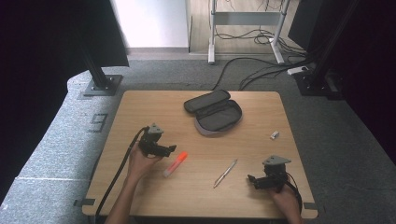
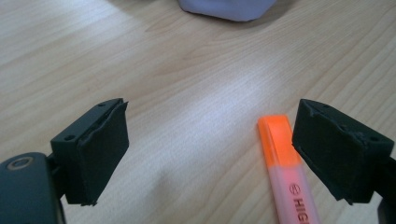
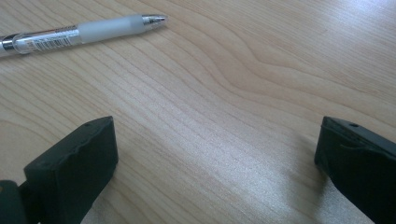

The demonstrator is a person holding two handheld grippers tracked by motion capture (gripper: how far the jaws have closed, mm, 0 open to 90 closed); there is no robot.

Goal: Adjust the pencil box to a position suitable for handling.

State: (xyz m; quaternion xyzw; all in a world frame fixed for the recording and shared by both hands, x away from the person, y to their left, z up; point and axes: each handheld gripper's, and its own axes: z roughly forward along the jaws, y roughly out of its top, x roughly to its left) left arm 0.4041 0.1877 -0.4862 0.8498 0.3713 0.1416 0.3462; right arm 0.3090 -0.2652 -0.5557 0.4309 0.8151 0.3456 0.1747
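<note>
Spanning most of the high view, wooden table [image 1: 140, 107] carries an unzipped dark pencil case [image 1: 215, 112] at its far middle. Left gripper [image 1: 172, 148] hovers w/ jaws released, nothing between them; orange highlighter [image 2: 285, 163] lies on the wood just beside its right jaw, not gripped. Right gripper [image 1: 251, 179] sits near front-right edge, jaws wide, empty. Silver pen [image 1: 226, 173] lies betw. highlighter & right gripper. Small white eraser [image 1: 274, 135] far right.
</note>
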